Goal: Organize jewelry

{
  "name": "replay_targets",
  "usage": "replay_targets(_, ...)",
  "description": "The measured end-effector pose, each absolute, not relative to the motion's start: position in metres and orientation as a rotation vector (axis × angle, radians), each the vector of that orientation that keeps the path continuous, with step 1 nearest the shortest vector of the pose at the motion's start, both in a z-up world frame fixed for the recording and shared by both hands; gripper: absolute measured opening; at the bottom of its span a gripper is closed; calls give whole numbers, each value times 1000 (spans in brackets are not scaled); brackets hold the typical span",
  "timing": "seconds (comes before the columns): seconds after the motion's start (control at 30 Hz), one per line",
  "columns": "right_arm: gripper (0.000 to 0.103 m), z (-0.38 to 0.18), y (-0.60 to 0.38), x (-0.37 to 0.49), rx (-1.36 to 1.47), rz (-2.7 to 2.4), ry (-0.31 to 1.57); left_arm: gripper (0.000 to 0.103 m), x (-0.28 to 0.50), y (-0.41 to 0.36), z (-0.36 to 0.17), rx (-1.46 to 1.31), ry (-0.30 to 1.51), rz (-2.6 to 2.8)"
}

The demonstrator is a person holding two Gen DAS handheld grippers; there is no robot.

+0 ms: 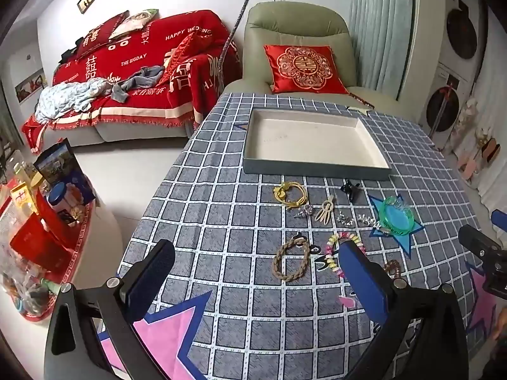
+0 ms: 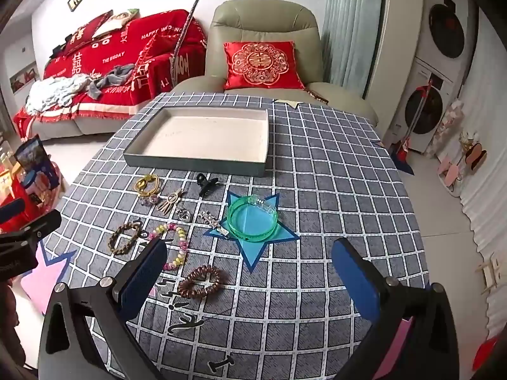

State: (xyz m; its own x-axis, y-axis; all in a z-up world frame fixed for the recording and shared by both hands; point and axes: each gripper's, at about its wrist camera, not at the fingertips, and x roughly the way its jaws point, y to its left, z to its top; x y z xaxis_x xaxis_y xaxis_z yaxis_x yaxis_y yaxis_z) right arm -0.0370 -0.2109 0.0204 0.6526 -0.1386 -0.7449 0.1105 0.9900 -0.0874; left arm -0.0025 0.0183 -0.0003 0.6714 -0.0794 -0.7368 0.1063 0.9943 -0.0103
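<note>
The checked tablecloth [image 2: 332, 190] runs out ahead of both grippers. Far ahead of them sits the shallow grey tray [image 2: 196, 161], bare inside, likely placed there to receive the pieces. Nearer, just ahead of the right gripper [image 2: 250, 272], the green bangle [image 2: 252, 221] lies flat on a blue star. Ahead and to its left are the brown coil tie [image 2: 202, 280], the pastel bead bracelet [image 2: 176, 247] and the braided rope bracelet [image 1: 291, 261], with the yellow cord loop [image 1: 290, 193] and black claw clip [image 2: 207, 183] close to the tray. The left gripper [image 1: 253, 272] hangs with its 2 fingers spread wide and nothing between them; the right likewise, probably readied for a first pick.
</note>
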Motion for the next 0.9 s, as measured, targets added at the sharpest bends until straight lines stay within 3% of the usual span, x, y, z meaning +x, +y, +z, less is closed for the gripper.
replay_targets(0.9,103,31,-210,-46,8,-180,779,103,-14,21,7,57,789,-140)
